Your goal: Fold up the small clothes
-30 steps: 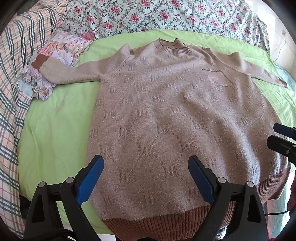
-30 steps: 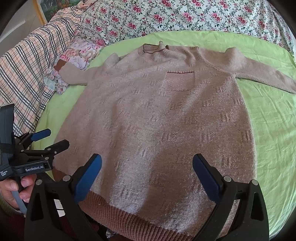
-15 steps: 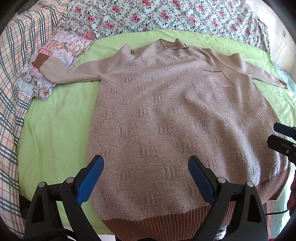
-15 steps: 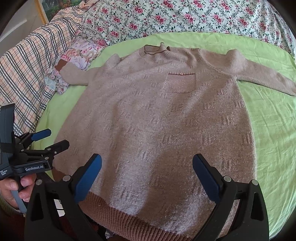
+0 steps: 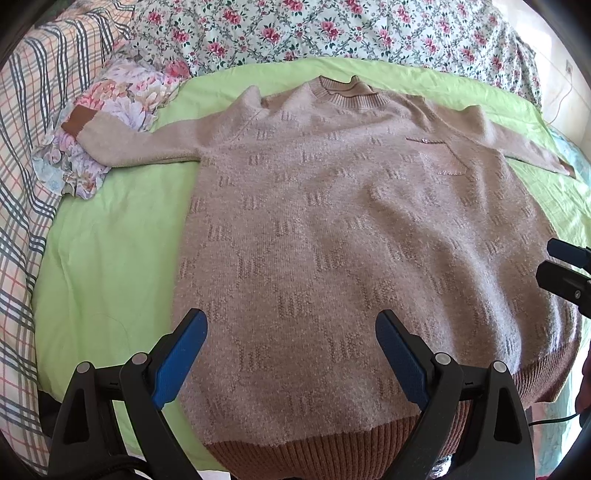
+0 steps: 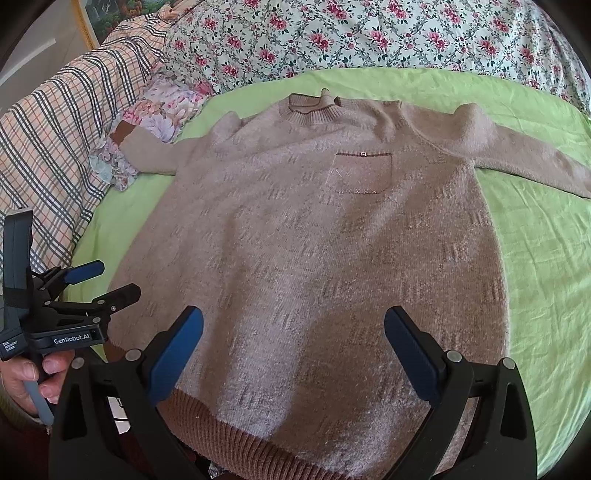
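A beige knit sweater [image 5: 332,229] with a brown ribbed hem, a chest pocket and both sleeves spread out lies flat, front up, on a green sheet [image 5: 103,258]. It also shows in the right wrist view [image 6: 325,251]. My left gripper [image 5: 291,350] is open and empty, hovering above the hem's left part. My right gripper [image 6: 293,347] is open and empty above the hem. The left gripper shows from the side in the right wrist view [image 6: 107,280], open beside the sweater's left edge. The right gripper's fingers [image 5: 565,269] show at the left wrist view's right edge.
The sweater's left cuff [image 5: 79,122] rests on a crumpled floral cloth [image 5: 110,122]. A plaid blanket [image 5: 22,184] lies along the left. A floral quilt [image 5: 332,29] runs across the back. The green sheet [image 6: 546,266] extends to the sweater's right.
Both grippers have drifted slightly back and up, so the sweater sits a little lower in both views. Both jaws stay open. The sweater has not moved.
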